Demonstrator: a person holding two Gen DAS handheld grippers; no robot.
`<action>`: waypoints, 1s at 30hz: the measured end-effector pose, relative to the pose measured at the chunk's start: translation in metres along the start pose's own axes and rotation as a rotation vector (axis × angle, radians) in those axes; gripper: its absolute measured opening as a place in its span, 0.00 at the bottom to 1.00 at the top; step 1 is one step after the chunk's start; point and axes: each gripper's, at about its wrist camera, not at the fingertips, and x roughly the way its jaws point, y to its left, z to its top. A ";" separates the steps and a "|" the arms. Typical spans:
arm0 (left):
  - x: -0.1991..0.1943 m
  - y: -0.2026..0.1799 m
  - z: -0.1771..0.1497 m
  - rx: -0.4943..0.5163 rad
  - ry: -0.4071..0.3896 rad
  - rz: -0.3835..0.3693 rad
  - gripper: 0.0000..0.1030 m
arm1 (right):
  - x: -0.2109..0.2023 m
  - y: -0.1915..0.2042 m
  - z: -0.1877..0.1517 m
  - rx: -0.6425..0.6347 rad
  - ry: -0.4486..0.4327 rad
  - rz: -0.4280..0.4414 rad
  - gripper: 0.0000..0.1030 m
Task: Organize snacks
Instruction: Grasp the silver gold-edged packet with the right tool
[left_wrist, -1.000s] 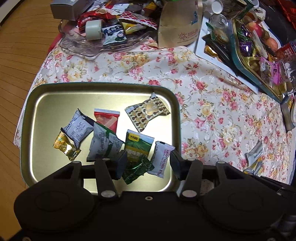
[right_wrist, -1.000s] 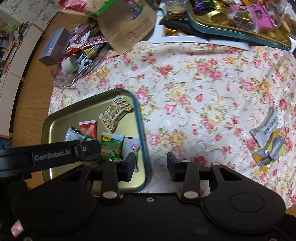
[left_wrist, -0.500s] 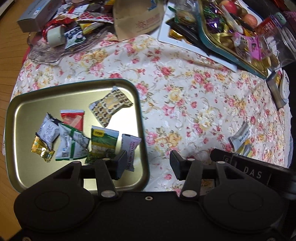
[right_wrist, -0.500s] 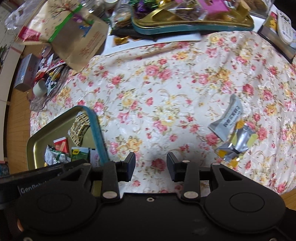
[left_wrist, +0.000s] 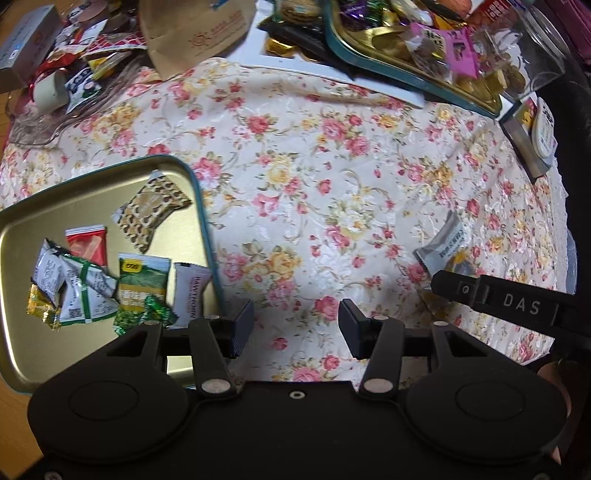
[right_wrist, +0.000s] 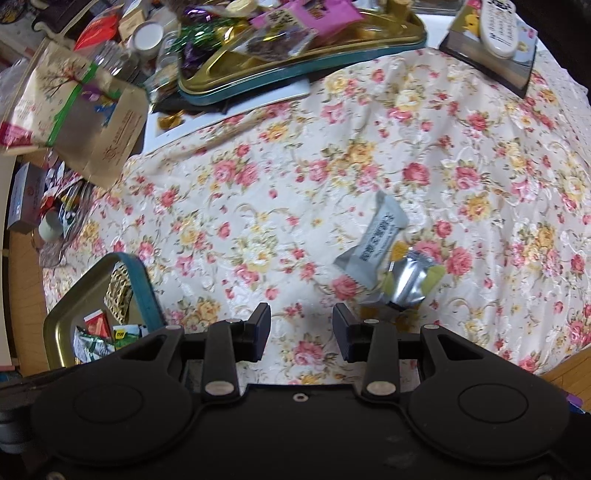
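The left gripper (left_wrist: 295, 325) hangs over the floral tablecloth (left_wrist: 314, 177) with its jaws spread apart and nothing between them. Its left finger sits just past the right rim of the gold tray (left_wrist: 22, 229), which serves here as the landmark. The right gripper (right_wrist: 301, 332) is likewise parted and empty above the cloth, well to the right of the tray (right_wrist: 61, 317).

Inside the tray lie several wrapped snacks: a brown patterned packet (left_wrist: 151, 210) near the far right corner, a red packet (left_wrist: 86, 245) left of it, a green packet with a yellow label (left_wrist: 142, 282) nearer the gripper, a white-and-pink packet (left_wrist: 190, 295) against the right rim, a white-and-green packet (left_wrist: 85, 295), a grey-white packet (left_wrist: 48, 273) and a gold-foil sweet (left_wrist: 38, 306) toward the left.

Well to the right of the tray, out on the cloth, a grey packet (right_wrist: 373, 240) lies touching a silver-and-yellow foil packet (right_wrist: 413, 278); both are just ahead of the right gripper's right finger.

Beyond the tray, at the far edge of the cloth, stands a brown paper bag (right_wrist: 107, 140), and to the right of that a second gold tin (right_wrist: 280, 70) heaped with sweets. A white remote (right_wrist: 500, 27) rests on a book at the far right corner.
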 end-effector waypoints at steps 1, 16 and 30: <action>0.001 -0.004 0.000 0.008 0.003 -0.002 0.55 | -0.001 -0.004 0.000 0.009 -0.003 -0.002 0.39; 0.011 -0.054 0.004 0.068 0.027 -0.022 0.54 | -0.025 -0.093 0.027 0.225 -0.072 0.005 0.39; 0.024 -0.076 0.005 0.102 0.061 -0.022 0.54 | 0.022 -0.109 0.016 0.287 0.058 -0.044 0.39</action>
